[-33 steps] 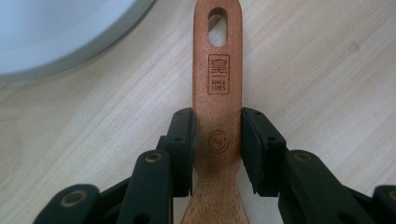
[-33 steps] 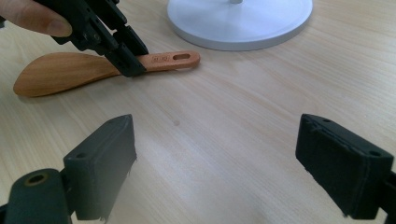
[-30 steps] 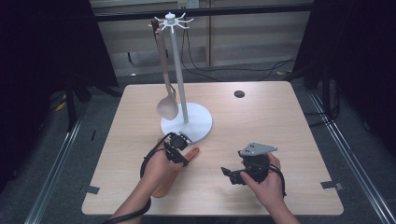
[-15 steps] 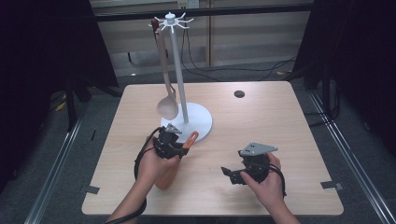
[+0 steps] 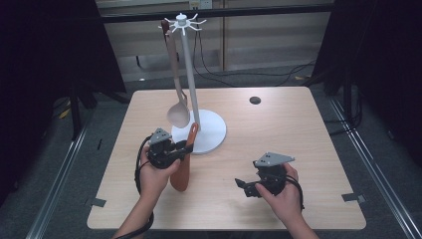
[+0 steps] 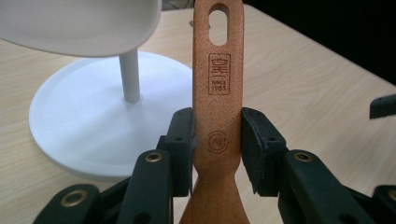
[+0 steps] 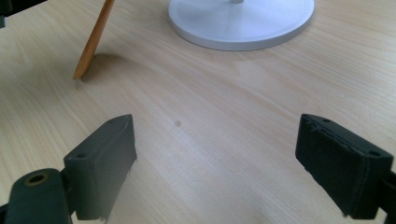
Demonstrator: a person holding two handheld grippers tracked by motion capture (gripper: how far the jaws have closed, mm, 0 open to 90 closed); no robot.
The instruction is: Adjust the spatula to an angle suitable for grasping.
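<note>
black grippers (image 5: 185,149), grey plates, trailing cables

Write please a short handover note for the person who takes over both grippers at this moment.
Left gripper: shut on the wooden spatula handle; the hanging hole points up and the blade tip touches the table.
Right gripper: open, holds nothing, low over the table.
Stand: white, at table centre; a spoon already hangs on it from a top hook.
Done: spatula gripped and tilted up beside the stand base.
Left: probably lift it and hang it by the hole on a free hook.
</note>
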